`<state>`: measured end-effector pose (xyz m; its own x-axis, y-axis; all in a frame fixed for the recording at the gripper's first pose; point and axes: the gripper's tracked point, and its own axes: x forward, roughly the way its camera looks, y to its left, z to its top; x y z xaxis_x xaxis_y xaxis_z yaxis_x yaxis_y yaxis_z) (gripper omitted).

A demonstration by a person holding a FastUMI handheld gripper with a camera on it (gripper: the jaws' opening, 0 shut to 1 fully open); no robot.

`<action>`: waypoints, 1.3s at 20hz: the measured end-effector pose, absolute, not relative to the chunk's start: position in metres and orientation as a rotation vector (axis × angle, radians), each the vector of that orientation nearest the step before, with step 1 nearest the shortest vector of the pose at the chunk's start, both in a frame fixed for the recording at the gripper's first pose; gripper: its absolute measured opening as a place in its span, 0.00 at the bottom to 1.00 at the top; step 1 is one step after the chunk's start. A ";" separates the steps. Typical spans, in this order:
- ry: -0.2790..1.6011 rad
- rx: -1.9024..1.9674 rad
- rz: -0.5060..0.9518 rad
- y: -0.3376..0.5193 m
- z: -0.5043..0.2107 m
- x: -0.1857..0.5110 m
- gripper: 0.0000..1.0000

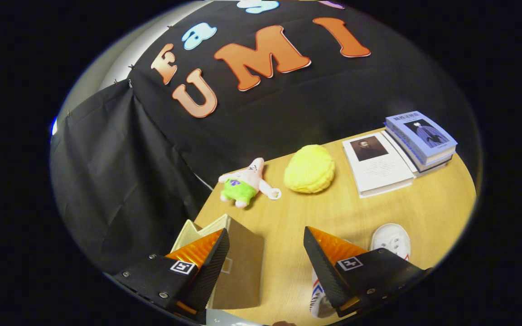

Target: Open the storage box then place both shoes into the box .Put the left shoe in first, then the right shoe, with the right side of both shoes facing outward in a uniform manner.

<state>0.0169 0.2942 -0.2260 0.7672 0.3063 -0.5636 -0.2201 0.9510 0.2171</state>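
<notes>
I see my gripper (265, 253) hanging above a wooden table (424, 208) with its fingers spread wide apart and nothing between them. The cardboard storage box (236, 267) sits at the table's near corner, partly under the left finger (209, 262), with its brown lid flap raised and a pale inner wall showing behind it. A white shoe (391, 240) lies just beyond the right finger (320, 262), toe pointing away from me. Below that same finger I make out another white shoe (317, 296) with red and blue stripes, mostly covered by the finger. Farther off, a pink starfish plush toy (245, 183) in green shorts lies near the table's far edge, just beside a round yellow plush (309, 169). Beyond the first shoe, a white book (377, 164) rests flat, touching a small stack topped by a blue book (424, 136).
</notes>
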 end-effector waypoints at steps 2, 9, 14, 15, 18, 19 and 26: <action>0.623 0.065 0.236 0.266 -0.240 0.008 0.98; 0.667 -0.016 0.125 0.207 -0.293 -0.036 0.95; 0.739 0.012 0.077 0.189 -0.332 -0.058 0.74; 0.751 0.004 0.070 0.186 -0.338 -0.061 0.71; 0.788 -0.002 0.045 0.180 -0.355 -0.065 0.55; 0.805 0.005 0.034 0.180 -0.362 -0.067 0.53; 0.876 -0.001 -0.016 0.176 -0.392 -0.063 0.39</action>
